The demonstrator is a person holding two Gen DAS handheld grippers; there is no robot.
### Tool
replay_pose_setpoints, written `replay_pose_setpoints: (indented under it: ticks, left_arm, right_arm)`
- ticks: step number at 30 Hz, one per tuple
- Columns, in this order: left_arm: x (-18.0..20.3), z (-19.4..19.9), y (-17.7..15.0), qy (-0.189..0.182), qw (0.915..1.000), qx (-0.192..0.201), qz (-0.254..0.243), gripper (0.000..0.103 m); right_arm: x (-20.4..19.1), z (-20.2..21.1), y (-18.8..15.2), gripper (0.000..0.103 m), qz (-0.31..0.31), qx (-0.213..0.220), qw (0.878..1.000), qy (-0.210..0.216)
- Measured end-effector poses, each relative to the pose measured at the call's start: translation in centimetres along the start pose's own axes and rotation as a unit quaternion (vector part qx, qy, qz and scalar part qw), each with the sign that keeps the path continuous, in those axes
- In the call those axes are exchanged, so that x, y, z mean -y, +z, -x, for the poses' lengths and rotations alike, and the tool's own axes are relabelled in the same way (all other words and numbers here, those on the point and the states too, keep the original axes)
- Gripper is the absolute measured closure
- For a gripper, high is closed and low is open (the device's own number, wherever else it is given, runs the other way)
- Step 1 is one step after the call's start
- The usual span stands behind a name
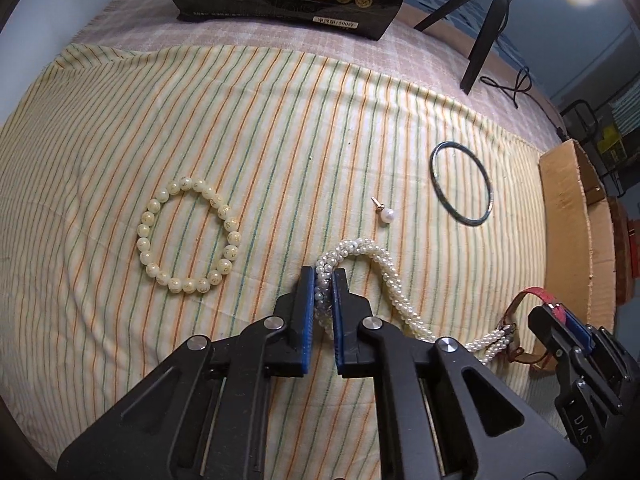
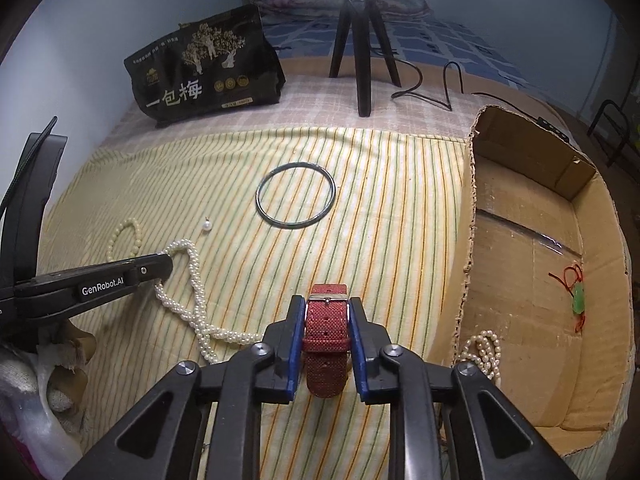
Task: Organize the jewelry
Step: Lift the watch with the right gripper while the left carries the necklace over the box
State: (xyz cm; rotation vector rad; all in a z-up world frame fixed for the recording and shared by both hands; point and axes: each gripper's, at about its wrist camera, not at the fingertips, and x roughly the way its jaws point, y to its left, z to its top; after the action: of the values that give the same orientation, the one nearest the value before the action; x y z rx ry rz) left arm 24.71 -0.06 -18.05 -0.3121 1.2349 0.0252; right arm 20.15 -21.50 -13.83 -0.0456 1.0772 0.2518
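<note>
Left claw (image 1: 324,280) clamped on a twisted pearl rope (image 1: 396,300), one loop pinched between the blue pads, the rest trailing across the striped cloth (image 1: 240,120) on the bed toward its right edge. Right claw (image 2: 327,332) clamped on a red watch strap (image 2: 326,324), buckle end forward, just beside the cardboard box (image 2: 472,216) at the right edge. Inside the box: a pearl strand (image 2: 482,350) and a green pendant on red cord (image 2: 577,294). Lying loose on the cloth: cream bead bracelet (image 1: 188,236) left of the rope, single pearl earring (image 1: 386,212) just beyond it, dark bangle (image 1: 460,182) nearer the box. Black snack bag (image 2: 208,68) and tripod (image 2: 362,48) at the far edge.
</note>
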Motion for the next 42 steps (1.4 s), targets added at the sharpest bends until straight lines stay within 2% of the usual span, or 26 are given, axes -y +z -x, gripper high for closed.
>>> replay_pose_setpoints:
  ticks: [4,12,26,42]
  left_arm:
    - [0.0,1.3,0.2,-0.01,0.9999,0.014,0.001,0.097]
    - [-0.2,5.6,-0.1,-0.054,0.9976,0.043,0.006,0.097]
    - [1.5,13.0,0.1,-0.112,0.9878,0.108,-0.014,0.097]
    - [6.4,18.0,0.2,-0.166,0.9716,0.161,-0.051,0.097]
  right_arm:
    - [-0.2,0.5,-0.1,0.083,0.005,0.009,1.0,0.002]
    - [-0.3,2.3,-0.2,0.083,0.0,0.029,1.0,0.012]
    - [-1.0,6.5,-0.3,0.083,0.01,0.072,0.997,0.026]
    - [3.8,9.9,-0.4,0.083,-0.027,0.103,0.994,0.014]
